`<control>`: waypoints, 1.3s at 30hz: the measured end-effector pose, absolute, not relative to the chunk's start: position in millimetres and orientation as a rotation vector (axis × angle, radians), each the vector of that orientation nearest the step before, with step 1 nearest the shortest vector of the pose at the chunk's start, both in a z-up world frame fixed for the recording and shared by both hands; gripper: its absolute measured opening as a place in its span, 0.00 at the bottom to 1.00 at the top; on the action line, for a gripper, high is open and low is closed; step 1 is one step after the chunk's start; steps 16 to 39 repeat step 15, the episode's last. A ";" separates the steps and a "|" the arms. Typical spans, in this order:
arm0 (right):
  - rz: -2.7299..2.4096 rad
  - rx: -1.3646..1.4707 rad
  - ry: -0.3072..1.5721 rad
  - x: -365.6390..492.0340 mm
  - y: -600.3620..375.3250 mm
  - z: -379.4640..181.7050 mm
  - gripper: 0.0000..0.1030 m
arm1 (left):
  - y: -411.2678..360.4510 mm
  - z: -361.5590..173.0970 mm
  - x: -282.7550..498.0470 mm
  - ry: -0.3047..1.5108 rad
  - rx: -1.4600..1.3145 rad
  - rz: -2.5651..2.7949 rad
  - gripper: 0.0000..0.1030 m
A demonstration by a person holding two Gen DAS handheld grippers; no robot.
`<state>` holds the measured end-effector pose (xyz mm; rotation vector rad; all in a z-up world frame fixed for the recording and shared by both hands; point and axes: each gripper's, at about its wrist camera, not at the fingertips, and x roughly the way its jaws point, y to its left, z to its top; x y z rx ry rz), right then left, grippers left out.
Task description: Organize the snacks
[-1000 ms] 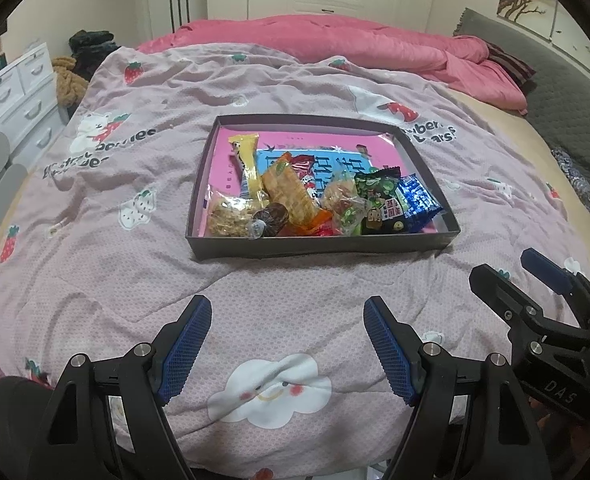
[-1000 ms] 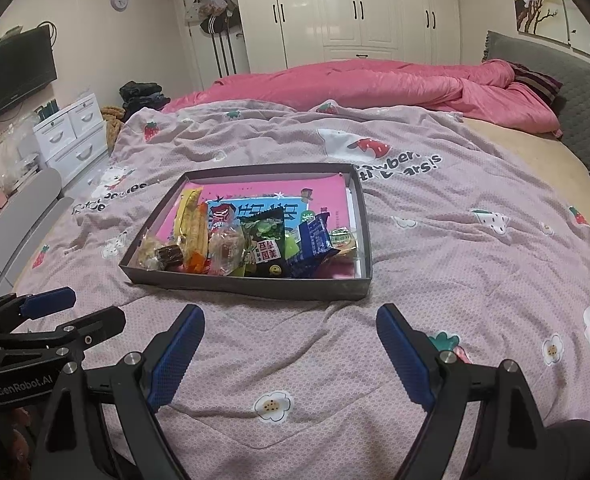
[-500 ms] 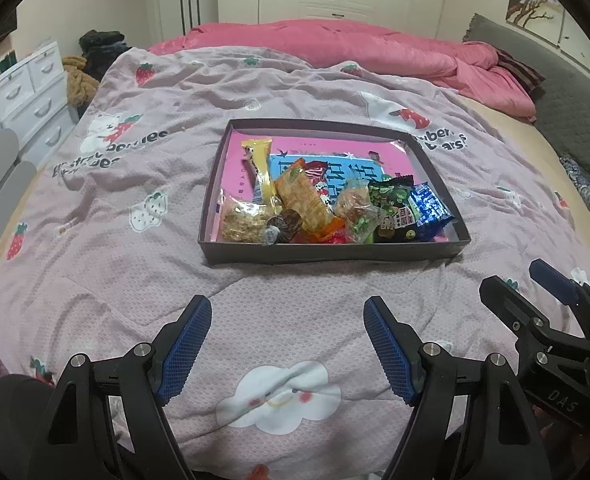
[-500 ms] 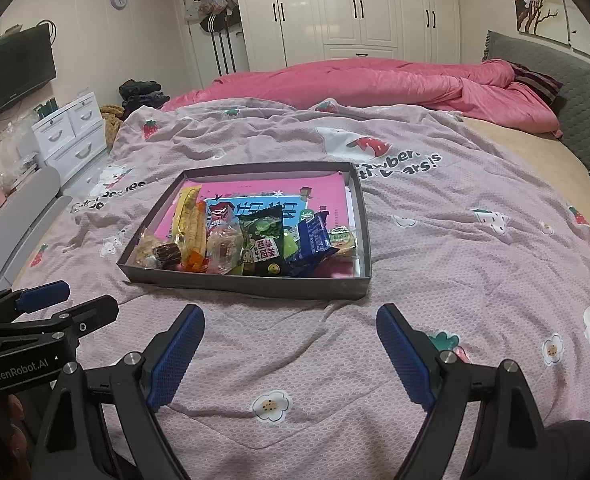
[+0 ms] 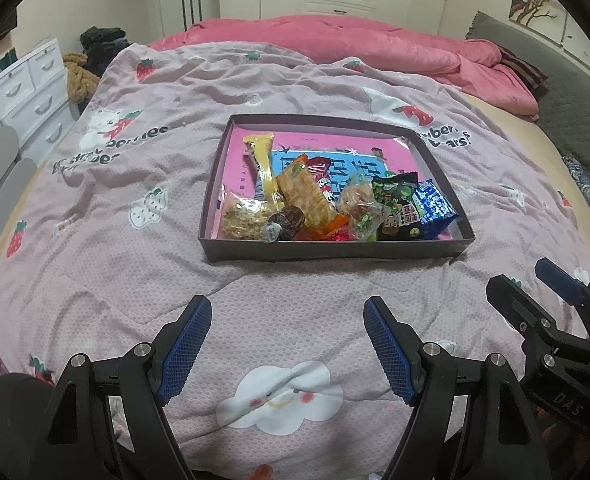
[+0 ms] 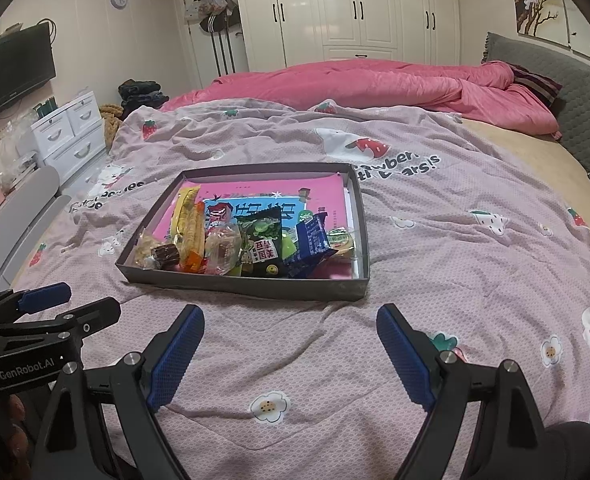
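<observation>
Both tools are spread wide with nothing between the pads: left tool [image 5: 285, 344] and right tool [image 6: 291, 354] each hover over the bedspread [image 5: 107, 264], short of the box. From the left wrist camera I see the right tool off to the side; from the right wrist camera the left tool shows at the near left edge. I've got the shallow grey box [image 6: 251, 286] lying flat on the bed, well ahead of both tools. Snacks are heaped along its near wall: a yellow wrapper [image 5: 261, 160], an orange cracker pack [image 5: 305, 194], a clear bag of oat bars [image 5: 241, 220], a green pea packet [image 6: 261, 240], a blue foil pack [image 5: 435, 206]. Beneath them lies a pink sheet [image 5: 335, 146]. Behind, a pink duvet [image 6: 375, 84] is bunched up.
</observation>
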<state>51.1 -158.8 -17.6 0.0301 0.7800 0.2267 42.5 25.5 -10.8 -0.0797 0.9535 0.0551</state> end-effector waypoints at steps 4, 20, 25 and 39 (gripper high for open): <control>0.223 0.031 0.780 52.9 -161.1 -17.4 0.85 | 27.5 -11.4 43.4 0.953 -0.081 0.061 0.77; 0.197 0.057 0.796 66.6 -173.5 -24.3 0.85 | 50.1 -15.1 58.5 0.915 -0.084 0.140 0.77; 0.197 0.057 0.796 66.6 -173.5 -24.3 0.85 | 50.1 -15.1 58.5 0.915 -0.084 0.140 0.77; 0.197 0.057 0.796 66.6 -173.5 -24.3 0.85 | 50.1 -15.1 58.5 0.915 -0.084 0.140 0.77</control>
